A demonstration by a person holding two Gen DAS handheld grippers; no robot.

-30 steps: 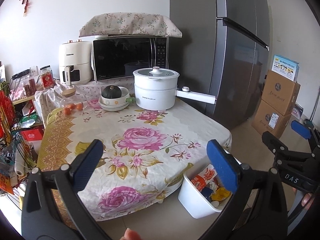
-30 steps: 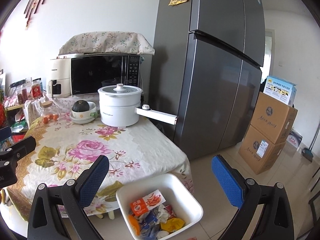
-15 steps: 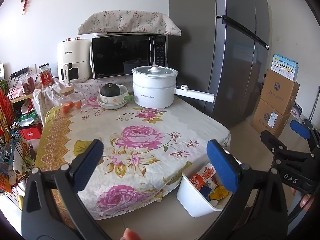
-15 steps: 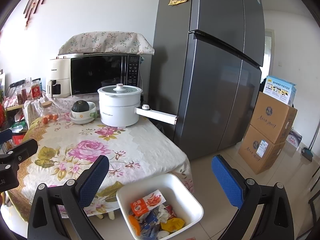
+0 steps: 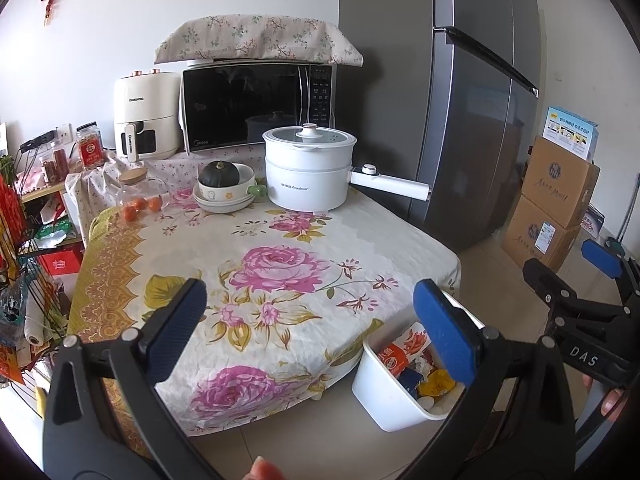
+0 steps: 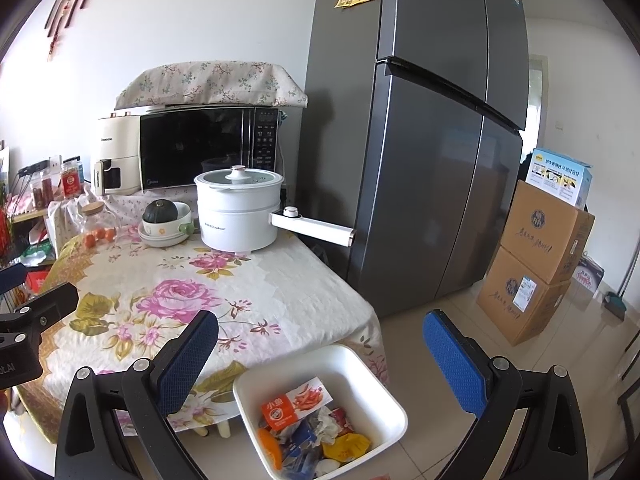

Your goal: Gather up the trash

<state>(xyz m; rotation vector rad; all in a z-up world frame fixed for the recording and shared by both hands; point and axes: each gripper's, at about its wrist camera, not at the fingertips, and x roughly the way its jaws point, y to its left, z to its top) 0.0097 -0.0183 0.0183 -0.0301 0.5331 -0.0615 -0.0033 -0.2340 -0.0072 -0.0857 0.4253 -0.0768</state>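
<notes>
Both the left gripper (image 5: 312, 324) and the right gripper (image 6: 322, 354) are wide apart and hold nothing. The white bin (image 6: 362, 372) (full of trash (image 6: 316, 428)) sits on the floor just beside the table (image 5: 360, 240), so a bump could tip it. Farther back, the white pot (image 5: 308, 172) has a long handle that sticks out and could catch.

I'm looking at a home kitchen/dining corner, def: big grey fridge (image 6: 436, 152), microwave (image 5: 256, 106) w/ air fryer (image 5: 146, 118) beside it, electric pot (image 5: 308, 168) on a floral-cloth table (image 5: 280, 280).
</notes>
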